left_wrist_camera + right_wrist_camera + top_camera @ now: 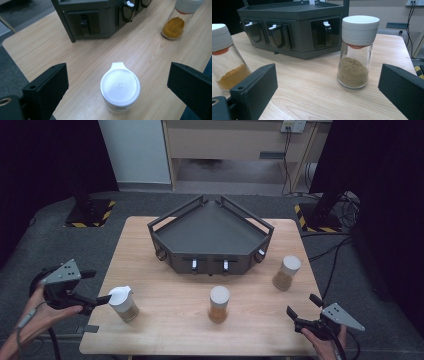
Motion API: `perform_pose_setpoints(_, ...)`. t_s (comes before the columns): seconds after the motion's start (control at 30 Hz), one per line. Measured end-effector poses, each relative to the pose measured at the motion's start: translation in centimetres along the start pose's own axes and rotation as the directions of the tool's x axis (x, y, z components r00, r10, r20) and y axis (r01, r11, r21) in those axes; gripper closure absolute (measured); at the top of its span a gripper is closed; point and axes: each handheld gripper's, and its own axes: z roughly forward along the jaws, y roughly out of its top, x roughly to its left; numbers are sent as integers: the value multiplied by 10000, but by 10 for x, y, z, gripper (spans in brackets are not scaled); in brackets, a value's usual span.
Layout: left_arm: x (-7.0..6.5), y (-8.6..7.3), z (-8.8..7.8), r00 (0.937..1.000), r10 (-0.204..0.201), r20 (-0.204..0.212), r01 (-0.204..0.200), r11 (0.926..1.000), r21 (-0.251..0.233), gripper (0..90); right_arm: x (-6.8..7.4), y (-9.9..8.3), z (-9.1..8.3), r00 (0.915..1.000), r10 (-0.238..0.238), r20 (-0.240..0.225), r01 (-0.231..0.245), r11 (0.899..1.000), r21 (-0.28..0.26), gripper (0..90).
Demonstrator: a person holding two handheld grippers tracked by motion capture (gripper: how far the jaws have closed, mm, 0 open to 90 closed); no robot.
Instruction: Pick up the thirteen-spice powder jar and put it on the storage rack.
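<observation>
I held my left gripper at about eight o'clock on the table, its jaws spread wide and nothing between them. In the left gripper view they stood on either side of the nearest jar, well apart from its white lid, so I judged I was lining up to close on it from the side. In the high view that jar stood upright near the left front corner, just beside my jaw tip; I could not tell whether they touched.

My right gripper sat at about four o'clock, jaws also wide and empty, low and nearly level with the tabletop. That low angle made sense to me: the right gripper view looked straight at the side of the brown-spice jar, framed between the jaws but still some way off. The same jar stood at three o'clock, near the right front corner of the black rack.

The middle jar, holding orange powder, stood at six o'clock, between my two grippers and apart from both.

The rack sat at twelve o'clock with its tray bare and its row of front slots facing me. I took that facing as deliberate, so the jars could go in from my side. The three jars stood spread out, which left room for open jaws around each.
</observation>
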Motion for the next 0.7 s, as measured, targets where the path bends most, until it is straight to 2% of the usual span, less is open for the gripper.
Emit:
perform_pose_setpoints(0.37, 2, 2, 18, 9998, 29, 206, -38, 9989, 461, 31, 0, 0, 0, 10000, 6, 9, -6, 10000, -3, 30)
perform_pose_setpoints(0.7, 3, -3, 30, 9995, -50, 323, 29, 9978, 658, 38, 0, 0, 0, 10000, -8, 5, 8, 10000, 5, 31)
